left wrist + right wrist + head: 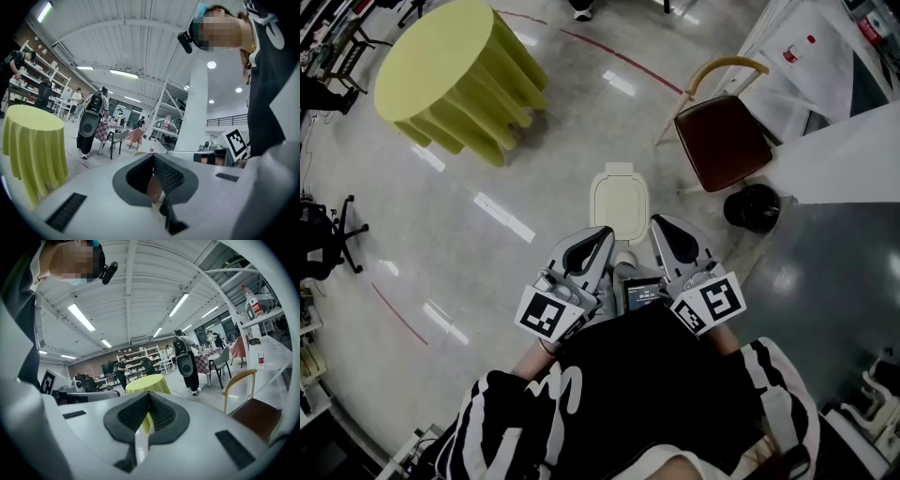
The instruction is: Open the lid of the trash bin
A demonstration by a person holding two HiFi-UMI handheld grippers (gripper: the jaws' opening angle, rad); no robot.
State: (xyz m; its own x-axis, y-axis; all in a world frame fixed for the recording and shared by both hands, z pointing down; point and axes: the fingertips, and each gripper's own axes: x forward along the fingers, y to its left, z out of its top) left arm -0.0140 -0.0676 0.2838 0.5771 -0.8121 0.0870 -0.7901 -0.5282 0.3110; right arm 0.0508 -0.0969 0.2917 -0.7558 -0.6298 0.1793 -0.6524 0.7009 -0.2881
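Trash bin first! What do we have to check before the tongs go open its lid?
1. Cream plastic trash bin in sight, lid shut: ok.
2. Nothing lying on the lid: ok.
3. Left tongs shut and empty: ok.
4. Right tongs shut and empty: ok.
5. Tongs aimed at the bin: not ok; both gripper views show the room, not the bin.
6. Dark red chair apart from the bin: ok.
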